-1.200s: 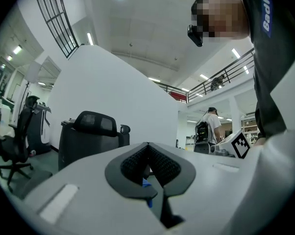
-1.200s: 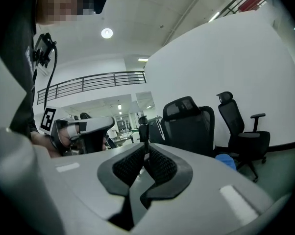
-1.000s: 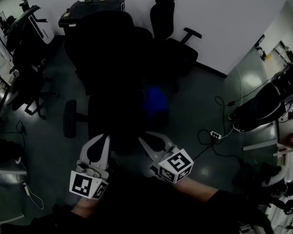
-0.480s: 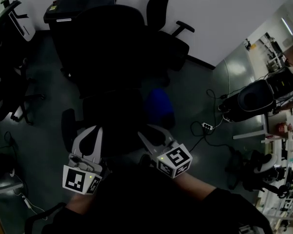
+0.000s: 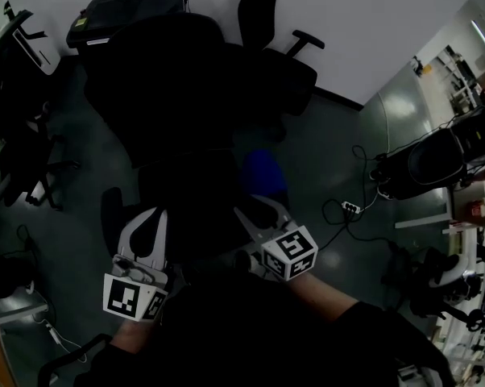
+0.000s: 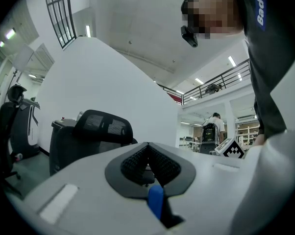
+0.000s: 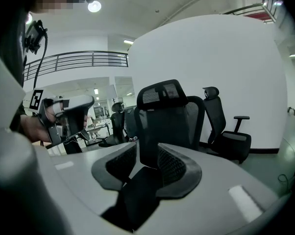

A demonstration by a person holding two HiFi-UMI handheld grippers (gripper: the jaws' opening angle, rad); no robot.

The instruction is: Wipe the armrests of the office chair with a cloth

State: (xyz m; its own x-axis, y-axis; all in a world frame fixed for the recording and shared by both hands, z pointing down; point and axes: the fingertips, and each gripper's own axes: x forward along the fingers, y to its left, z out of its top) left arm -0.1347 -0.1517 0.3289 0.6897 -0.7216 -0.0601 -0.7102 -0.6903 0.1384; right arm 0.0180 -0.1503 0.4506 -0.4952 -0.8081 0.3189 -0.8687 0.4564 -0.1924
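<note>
A black office chair (image 5: 178,127) stands right in front of me, seen dimly from above and behind; its left armrest (image 5: 111,208) sticks out at the side. A blue cloth (image 5: 264,170) lies at the chair's right side; what it rests on is lost in the dark. My right gripper (image 5: 265,210) is just short of the cloth. Its jaws have just been opening and now stand open (image 7: 147,148) with nothing between them, only the chair back (image 7: 169,116) beyond. My left gripper (image 5: 146,214) is beside the left armrest, its pads meeting at the tips (image 6: 148,146).
A second black chair (image 5: 279,63) stands against the white wall. A black cabinet (image 5: 130,2) with bottles is at the back left, and more chairs (image 5: 17,95) at the far left. A power strip (image 5: 351,208) and cables lie on the floor at right.
Both grippers have come closer to the chair, which now fills more of the head view. The right gripper has closed in on the blue cloth.
</note>
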